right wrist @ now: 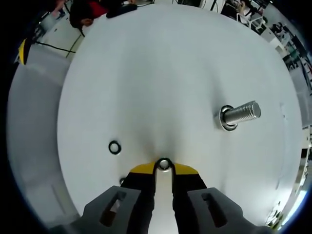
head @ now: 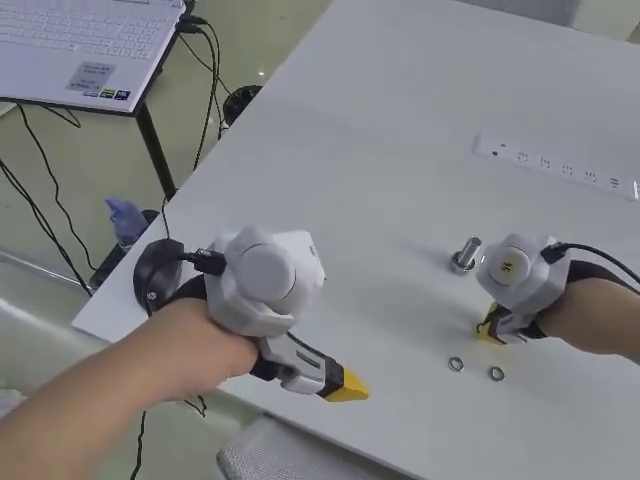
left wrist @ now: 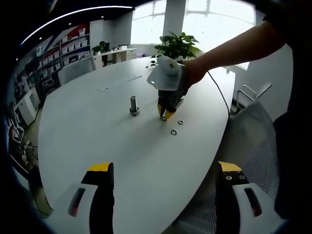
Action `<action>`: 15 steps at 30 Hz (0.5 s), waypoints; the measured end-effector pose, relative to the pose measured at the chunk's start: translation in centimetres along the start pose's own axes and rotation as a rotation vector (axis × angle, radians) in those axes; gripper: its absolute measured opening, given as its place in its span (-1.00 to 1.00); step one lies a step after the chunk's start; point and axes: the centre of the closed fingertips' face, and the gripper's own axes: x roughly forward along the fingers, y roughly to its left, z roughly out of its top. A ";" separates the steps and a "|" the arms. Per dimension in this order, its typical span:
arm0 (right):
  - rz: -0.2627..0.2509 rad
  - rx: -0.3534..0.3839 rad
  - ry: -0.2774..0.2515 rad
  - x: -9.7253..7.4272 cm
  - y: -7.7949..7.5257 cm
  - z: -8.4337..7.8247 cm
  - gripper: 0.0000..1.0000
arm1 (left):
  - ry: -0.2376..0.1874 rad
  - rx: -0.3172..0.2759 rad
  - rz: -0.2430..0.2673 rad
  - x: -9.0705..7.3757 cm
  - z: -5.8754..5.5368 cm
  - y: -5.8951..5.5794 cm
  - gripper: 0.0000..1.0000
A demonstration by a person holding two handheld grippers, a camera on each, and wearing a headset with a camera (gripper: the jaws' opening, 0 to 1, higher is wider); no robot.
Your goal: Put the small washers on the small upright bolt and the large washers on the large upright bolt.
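- The right gripper (head: 497, 330) is at the right of the head view, with its tips down on the white table (head: 380, 130). Its jaws are almost together and pinch a small washer (right wrist: 164, 164) between the yellow tips.
- The upright bolt (head: 465, 253) stands just up and left of this gripper. Its long axis is vertical, with the threaded end up and the wide base on the table. In the right gripper view it points to the right edge.
- The left loose washer (head: 456, 364) and the right loose washer (head: 496, 374) lie flat below the right gripper, near each other but apart.
- The left gripper (left wrist: 164, 168) has its jaws spread wide, with nothing between them.
- A power strip (head: 560, 165) lies in the upper right and a laptop (head: 80, 40) is in the upper left.
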 end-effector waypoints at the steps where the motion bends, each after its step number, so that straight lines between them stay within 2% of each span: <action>1: 0.000 0.002 -0.001 0.0 0.0 0.0 -0.74 | -0.001 0.000 0.000 0.0 0.1 0.0 0.71; 8: 0.003 0.039 -0.024 0.0 -0.2 -0.1 -0.75 | -0.002 0.004 0.013 0.0 0.3 -0.1 0.74; 15: 0.005 0.044 -0.027 -0.3 0.4 -0.2 -0.76 | 0.001 0.005 0.029 0.1 0.2 -0.2 0.76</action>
